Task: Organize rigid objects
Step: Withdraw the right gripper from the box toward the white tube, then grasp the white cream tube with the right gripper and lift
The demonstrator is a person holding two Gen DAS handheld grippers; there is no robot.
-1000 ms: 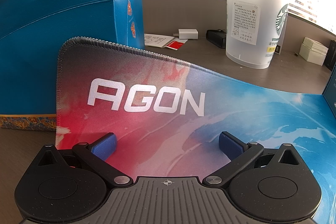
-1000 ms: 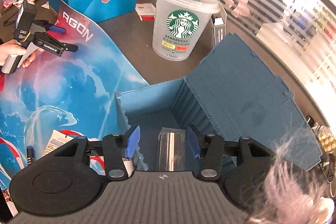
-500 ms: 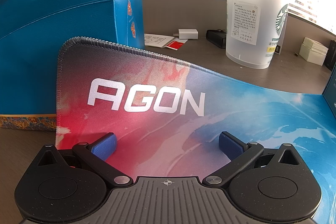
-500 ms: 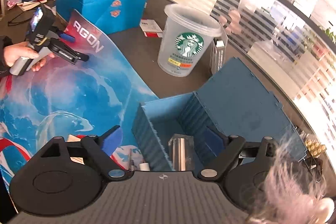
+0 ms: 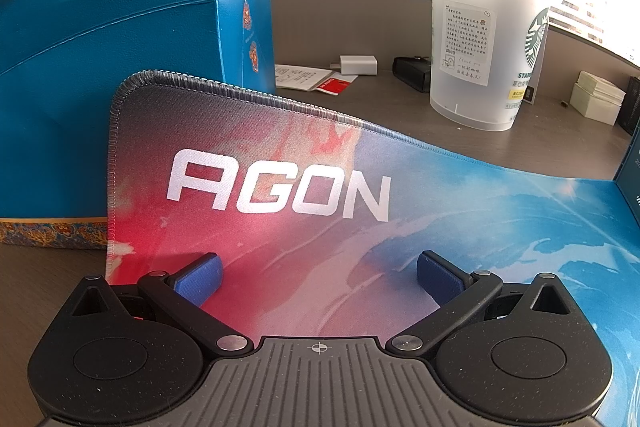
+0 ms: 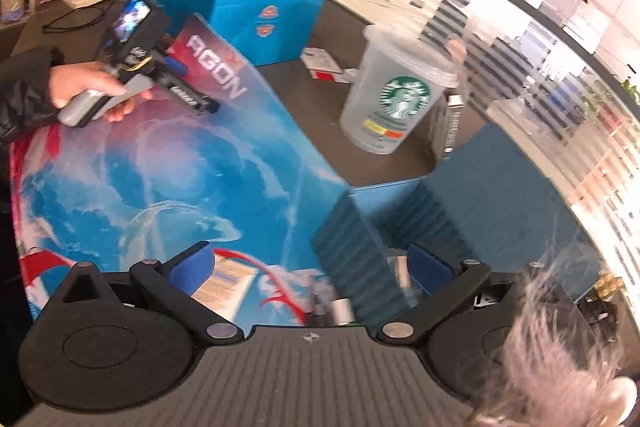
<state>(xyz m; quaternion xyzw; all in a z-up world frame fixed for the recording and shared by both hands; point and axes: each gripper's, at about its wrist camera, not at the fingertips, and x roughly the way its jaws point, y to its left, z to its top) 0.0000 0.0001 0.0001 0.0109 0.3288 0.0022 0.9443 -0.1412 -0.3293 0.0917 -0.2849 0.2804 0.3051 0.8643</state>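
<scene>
A blue corrugated box (image 6: 352, 251) stands open on the desk, its lid (image 6: 500, 195) folded back to the right. A shiny clear block (image 6: 396, 267) lies inside it, mostly hidden behind the near wall. My right gripper (image 6: 310, 267) is open and empty, above the box's near left wall. A small silver cylinder (image 6: 342, 309) and a paper card (image 6: 224, 283) lie on the AGON mat (image 6: 160, 179) below it. My left gripper (image 5: 318, 273) is open and empty, low over the mat's (image 5: 280, 227) far left corner; it also shows in the right wrist view (image 6: 188, 83).
A blue gift bag (image 5: 120, 67) stands behind the mat (image 6: 248, 3). A large frosted Starbucks cup (image 5: 480, 47) stands on the desk (image 6: 392, 99), with a slim box (image 6: 452, 127) beside it. Papers (image 5: 312, 79), a white charger (image 5: 358, 65) and a white box (image 5: 596, 99) lie further back.
My right gripper has pulled back and to the left from inside the box, leaving the clear block in it. The left gripper has not moved.
</scene>
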